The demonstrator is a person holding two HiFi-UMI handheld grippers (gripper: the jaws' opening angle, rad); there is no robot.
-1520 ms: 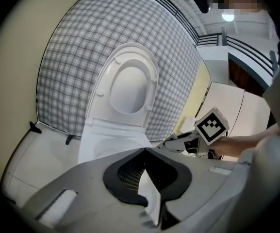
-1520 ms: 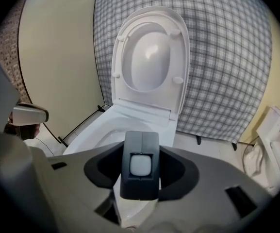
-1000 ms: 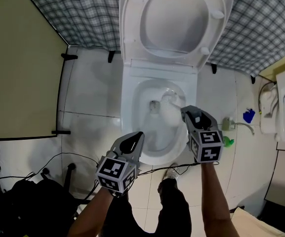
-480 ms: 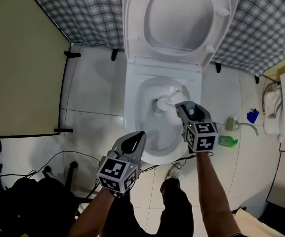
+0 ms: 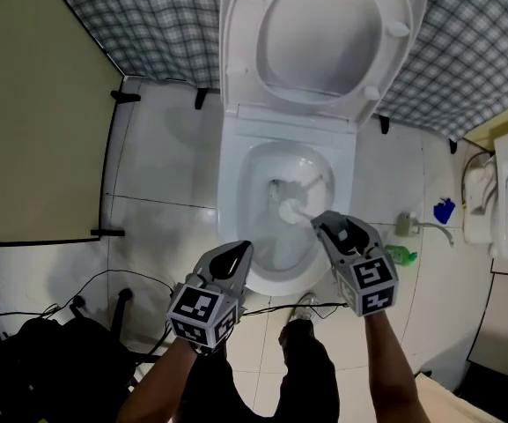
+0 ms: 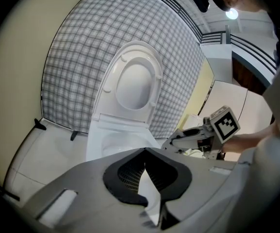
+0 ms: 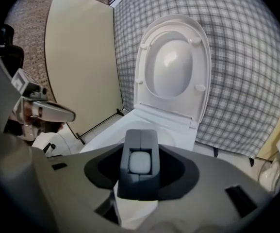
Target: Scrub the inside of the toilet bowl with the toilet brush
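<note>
Pulled back since half a second ago, the right gripper (image 5: 326, 225) now sits over the near right rim of the toilet bowl (image 5: 236, 196), and the toilet brush (image 5: 290, 210) has its white head nearer, about mid-bowl. In the head view the left gripper (image 5: 239, 254) hovers at the bowl's near left edge, apart from the brush. Left gripper view — jaws together at their tips, nothing between them. Right gripper view — jaws clamped on the brush's handle end, with the raised lid (image 7: 173, 64) upright beyond, on the far side.
</note>
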